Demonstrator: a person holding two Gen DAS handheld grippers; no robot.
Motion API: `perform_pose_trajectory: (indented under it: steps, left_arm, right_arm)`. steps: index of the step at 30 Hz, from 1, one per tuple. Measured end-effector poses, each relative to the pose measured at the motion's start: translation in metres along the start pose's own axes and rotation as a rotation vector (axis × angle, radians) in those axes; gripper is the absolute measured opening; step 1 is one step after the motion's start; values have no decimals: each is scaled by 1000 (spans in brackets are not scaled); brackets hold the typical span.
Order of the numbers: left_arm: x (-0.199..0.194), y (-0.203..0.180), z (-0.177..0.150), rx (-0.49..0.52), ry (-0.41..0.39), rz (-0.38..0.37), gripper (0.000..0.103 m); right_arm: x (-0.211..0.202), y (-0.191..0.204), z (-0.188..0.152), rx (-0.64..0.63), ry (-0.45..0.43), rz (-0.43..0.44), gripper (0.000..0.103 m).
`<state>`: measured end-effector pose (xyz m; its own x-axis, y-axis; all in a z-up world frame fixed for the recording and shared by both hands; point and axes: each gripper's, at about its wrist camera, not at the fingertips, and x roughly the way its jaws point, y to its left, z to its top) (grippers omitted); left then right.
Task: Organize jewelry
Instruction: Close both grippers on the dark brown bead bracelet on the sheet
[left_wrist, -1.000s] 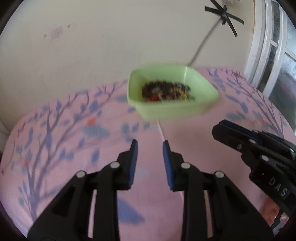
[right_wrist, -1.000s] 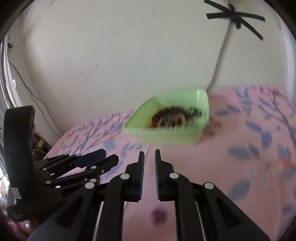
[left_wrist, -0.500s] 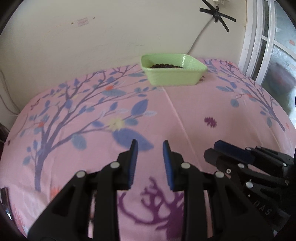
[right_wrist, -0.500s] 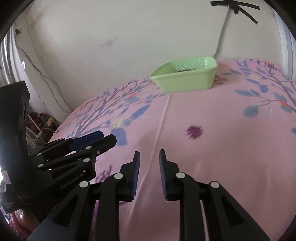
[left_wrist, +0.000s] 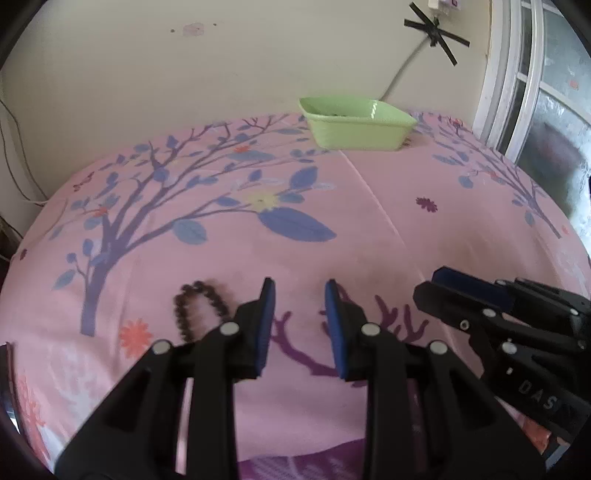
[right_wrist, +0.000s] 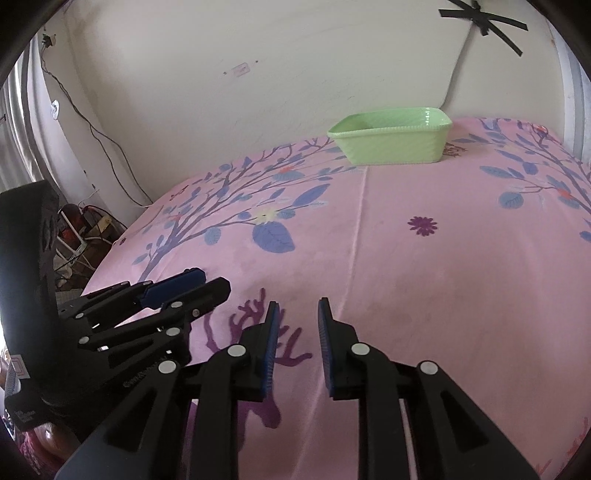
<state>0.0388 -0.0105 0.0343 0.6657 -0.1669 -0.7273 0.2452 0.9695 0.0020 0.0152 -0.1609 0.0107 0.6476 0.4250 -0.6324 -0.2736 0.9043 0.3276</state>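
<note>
Beaded bracelet (left_wrist: 199, 310) beside left gripper (left_wrist: 300, 295), green tray (left_wrist: 356, 127) far

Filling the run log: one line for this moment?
left tool: open, empty | right tool: open, empty | beaded bracelet: on bedspread, beside left tool | green tray: far, by wall

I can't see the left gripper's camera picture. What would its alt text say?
The open left gripper hovers low over a pink floral bedsheet, with a dark beaded bracelet lying just left of its fingers. A green tray sits far back by the wall, and the right gripper shows at the right edge.
</note>
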Motion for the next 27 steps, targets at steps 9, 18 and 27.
perform_pose_trajectory:
  steps: [9,18,27]
  left_arm:
    - [-21,100,5,-191,-22,35,26]
    - [-5,97,-13,-178,44,36,31]
    - [9,94,-20,-168,94,58,31]
  right_arm:
    - [34,45,10,-123,59,47,0]
    - [66,88,17,-246,128,114,0]
    - [90,95,22,-342,197,132,0]
